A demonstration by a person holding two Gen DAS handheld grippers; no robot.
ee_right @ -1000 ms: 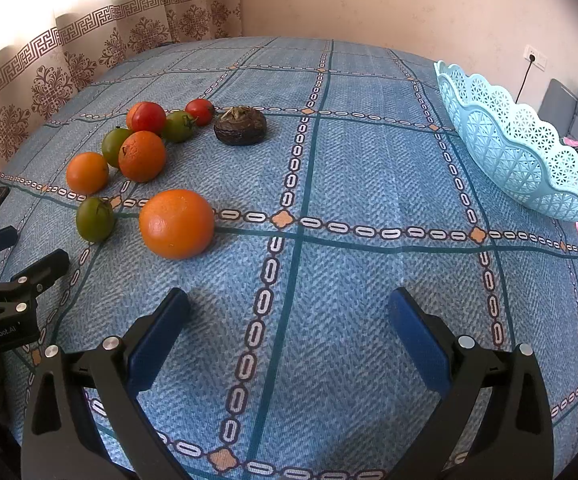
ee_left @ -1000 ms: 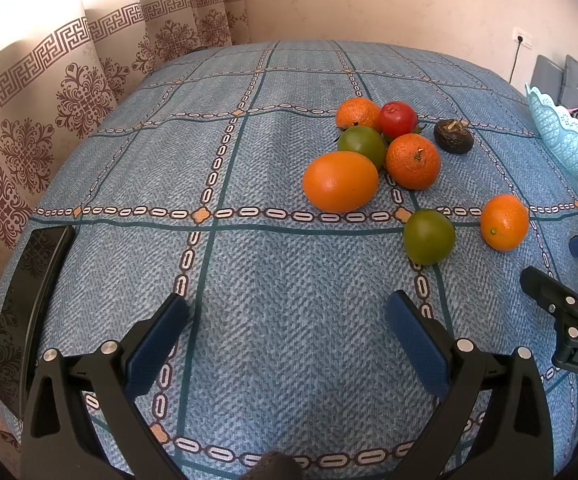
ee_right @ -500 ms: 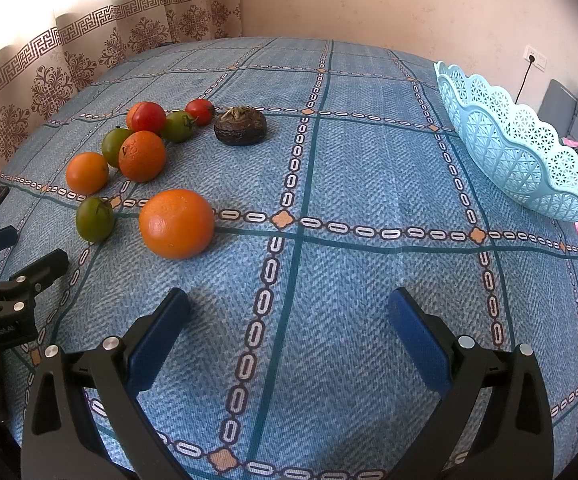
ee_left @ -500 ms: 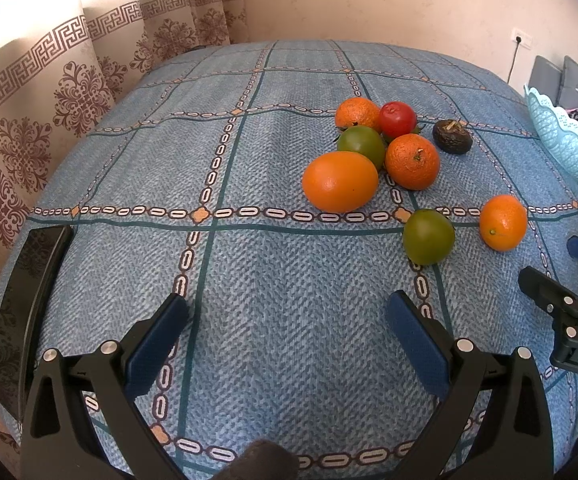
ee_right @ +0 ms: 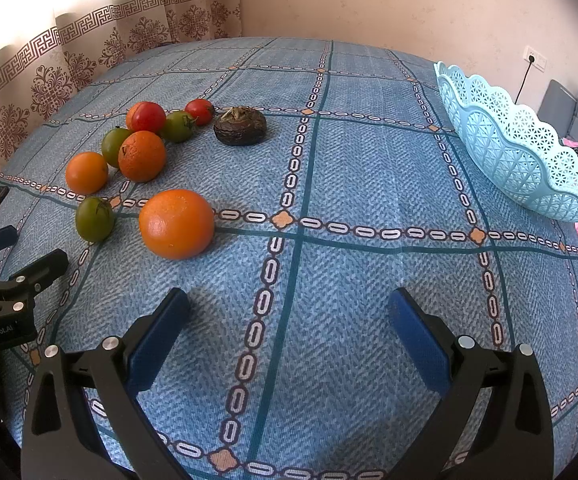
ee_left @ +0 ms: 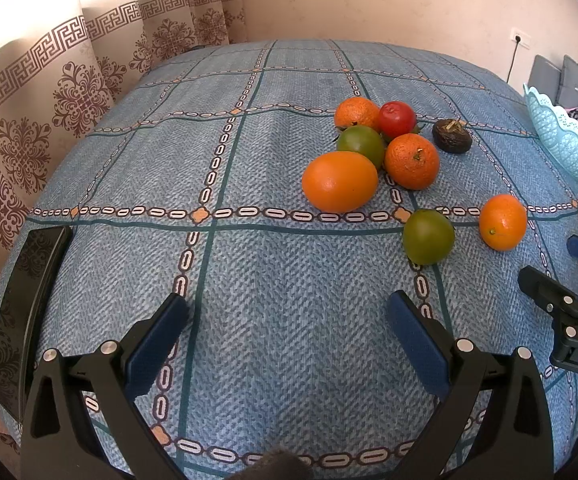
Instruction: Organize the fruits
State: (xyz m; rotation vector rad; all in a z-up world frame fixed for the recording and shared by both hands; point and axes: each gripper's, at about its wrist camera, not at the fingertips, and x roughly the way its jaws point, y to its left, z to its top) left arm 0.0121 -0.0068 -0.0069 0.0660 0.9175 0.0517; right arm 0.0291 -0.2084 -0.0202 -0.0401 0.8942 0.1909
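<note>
On woven tablecloth (ee_right: 369, 184): glossy round fruits (ee_right: 176, 224), lacy basket (ee_right: 517, 148).

round orange, green and red fruits (ee_right: 142, 156) cluster at ten o'clock, one wrinkled dark brown fruit (ee_right: 240, 125) beside them; scalloped pale-blue plastic basket (ee_right: 521, 156) (tilted) at two o'clock.

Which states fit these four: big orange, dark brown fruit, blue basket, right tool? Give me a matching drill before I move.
Things:
1. big orange
2. dark brown fruit
3. blue basket
4. right tool

States:
A. tilted, at the cloth's right edge
B. open, holding nothing
C. nearest fruit to the right tool
D. just right of the fruit cluster

Pairs: 1-C, 2-D, 3-A, 4-B
</note>
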